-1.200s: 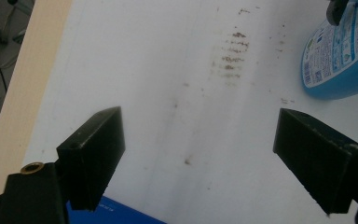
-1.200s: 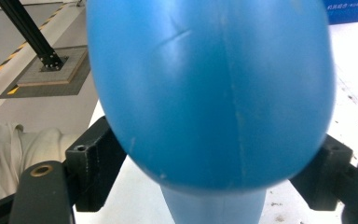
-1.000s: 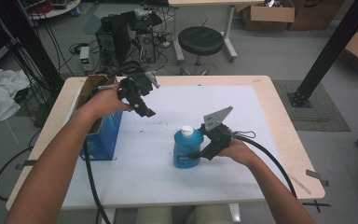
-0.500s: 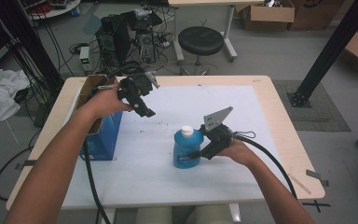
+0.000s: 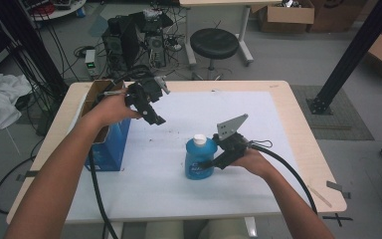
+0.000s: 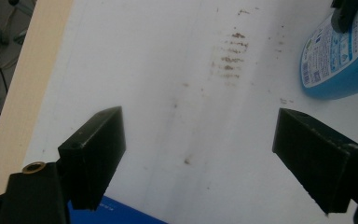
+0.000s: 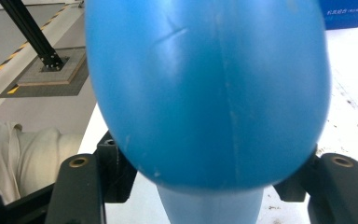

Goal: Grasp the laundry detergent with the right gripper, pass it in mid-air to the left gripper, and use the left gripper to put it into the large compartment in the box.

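Note:
A blue plastic bottle (image 5: 199,158) with a white cap stands upright on the white mat, right of centre. My right gripper (image 5: 207,164) reaches in from the bottle's right side. Its jaws have just been closing and now press on both flanks of the bottle (image 7: 205,93). My left gripper (image 5: 152,112) hovers open above the mat at the back left, pointing down, with nothing between its black fingers (image 6: 95,149). The labelled bottle (image 6: 340,60) is at the top right of the left gripper view.
A blue carton (image 5: 107,147) with an open cardboard top stands at the table's left side, under my left forearm. The white mat (image 5: 263,124) covers most of the wooden table (image 5: 306,144). Faint brown stains mark the mat (image 6: 230,51). A stool, computers and cables lie beyond the far edge.
Both hands and the bottle hold their places. The right gripper's jaws look drawn in closer against the bottle than a second ago.

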`<action>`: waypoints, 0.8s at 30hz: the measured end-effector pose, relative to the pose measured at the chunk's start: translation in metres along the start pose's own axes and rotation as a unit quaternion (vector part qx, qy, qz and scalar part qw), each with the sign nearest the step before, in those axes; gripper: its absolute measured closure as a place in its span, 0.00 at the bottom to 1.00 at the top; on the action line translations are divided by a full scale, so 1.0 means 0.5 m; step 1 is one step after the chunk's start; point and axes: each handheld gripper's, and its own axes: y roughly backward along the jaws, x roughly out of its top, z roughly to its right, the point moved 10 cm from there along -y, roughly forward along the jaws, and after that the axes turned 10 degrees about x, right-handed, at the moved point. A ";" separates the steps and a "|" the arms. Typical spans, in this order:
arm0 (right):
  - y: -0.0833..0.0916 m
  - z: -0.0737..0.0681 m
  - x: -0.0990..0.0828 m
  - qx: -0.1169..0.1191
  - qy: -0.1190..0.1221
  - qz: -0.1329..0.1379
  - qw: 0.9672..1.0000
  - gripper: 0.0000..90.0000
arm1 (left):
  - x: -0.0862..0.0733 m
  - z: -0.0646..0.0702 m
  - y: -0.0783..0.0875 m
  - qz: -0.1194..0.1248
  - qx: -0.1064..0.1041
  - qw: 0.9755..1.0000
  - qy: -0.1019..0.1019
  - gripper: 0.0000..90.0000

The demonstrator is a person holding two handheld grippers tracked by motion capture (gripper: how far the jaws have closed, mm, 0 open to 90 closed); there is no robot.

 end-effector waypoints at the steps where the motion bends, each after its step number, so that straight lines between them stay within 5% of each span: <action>1: 0.000 0.000 0.000 0.000 0.000 0.000 1.000 0.41 | 0.000 -0.001 0.000 0.001 0.001 1.000 -0.003 0.20; 24: -0.002 -0.003 0.009 -0.016 0.014 0.015 1.000 0.48 | 0.000 0.003 0.003 0.000 0.001 1.000 0.000 0.20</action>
